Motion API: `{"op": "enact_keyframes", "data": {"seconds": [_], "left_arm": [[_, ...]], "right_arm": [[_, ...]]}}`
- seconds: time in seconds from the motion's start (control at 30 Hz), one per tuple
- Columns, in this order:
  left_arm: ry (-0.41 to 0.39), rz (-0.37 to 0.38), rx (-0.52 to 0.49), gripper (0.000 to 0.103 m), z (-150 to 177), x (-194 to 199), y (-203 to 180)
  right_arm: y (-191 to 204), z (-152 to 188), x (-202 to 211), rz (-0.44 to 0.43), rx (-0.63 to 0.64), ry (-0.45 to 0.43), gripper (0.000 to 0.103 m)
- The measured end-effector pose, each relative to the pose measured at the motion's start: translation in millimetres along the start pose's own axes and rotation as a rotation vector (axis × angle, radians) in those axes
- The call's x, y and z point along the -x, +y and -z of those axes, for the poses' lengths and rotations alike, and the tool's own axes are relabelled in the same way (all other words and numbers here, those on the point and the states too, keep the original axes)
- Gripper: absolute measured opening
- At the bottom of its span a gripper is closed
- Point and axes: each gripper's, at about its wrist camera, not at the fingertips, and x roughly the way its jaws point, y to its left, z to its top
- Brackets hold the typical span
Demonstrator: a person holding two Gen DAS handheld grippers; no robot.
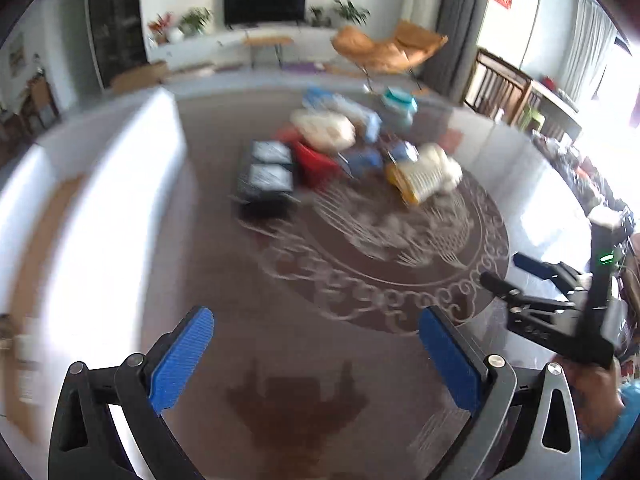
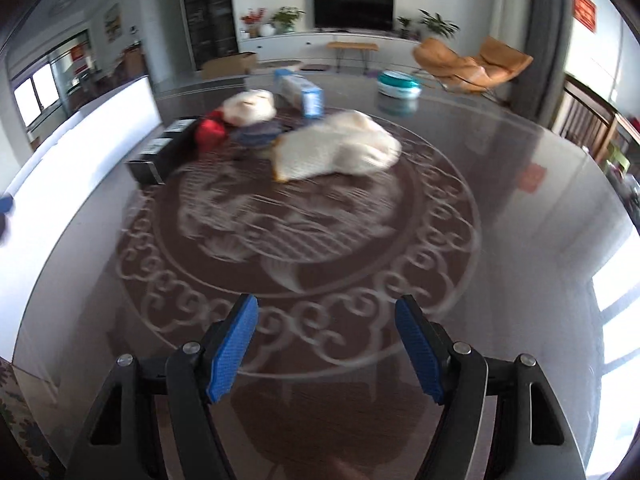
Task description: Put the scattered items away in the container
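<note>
**Kid:** What do your tongs hold?

**Me:** Nothing. My left gripper has its 2 blue pads spread very wide, with only the table under them. My right gripper is open too, a bit less wide, and nothing sits between its pads.

**Kid:** Where is the stuff to tidy?

**Me:** It is all in a heap on the far side of the round glass table, well apart from both tongs. A big cream cloth bundle lies nearest. Behind it sits another pale bundle, with a red thing just beside it. A blue and white pack lies at the back. Everything looks blurry, so I cannot tell more.

**Kid:** And the container?

**Me:** A black box stands at the left of the heap, beside the red thing. A round teal and white tub sits apart at the far edge. I cannot tell which one is the container.

**Kid:** Can you see your other tongs?

**Me:** Yes, from the left camera my right one shows at the right edge, with a hand on its handle.
</note>
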Motion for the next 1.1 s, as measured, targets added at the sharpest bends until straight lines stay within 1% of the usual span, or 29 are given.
{"op": "enact_keyframes", "data": {"seconds": [0.1, 0.2, 0.3, 0.33, 0.4, 0.47, 0.53, 1.1], "left_arm": [[0.009, -0.029, 0.007, 0.103, 2, -45, -24], [0.016, -0.054, -0.007, 0.103, -3, -72, -36], [0.019, -0.093, -0.027, 0.103, -16, -89, -39], [0.023, -0.108, -0.028, 0.103, -23, -93, -39], [0.015, -0.128, -0.015, 0.103, -37, -102, -35], [0.004, -0.113, 0.006, 0.103, -48, -111, -30], [-0.024, -0.113, 0.003, 0.103, -54, -115, -27], [-0.026, -0.106, -0.006, 0.103, -57, -117, -25]], "right_arm": [[-17, 7, 1, 0.023, -0.050, 0.010, 0.072], [-27, 5, -9, 0.039, -0.082, 0.018, 0.072], [-27, 0, -18, 0.074, -0.064, 0.011, 0.073], [-27, -3, -22, 0.077, -0.060, 0.008, 0.074], [-30, -7, -26, 0.082, -0.071, 0.012, 0.084], [-31, -11, -32, 0.087, -0.080, 0.022, 0.090], [-30, -13, -33, 0.088, -0.079, 0.025, 0.091], [-27, -14, -34, 0.089, -0.080, 0.023, 0.092]]}}
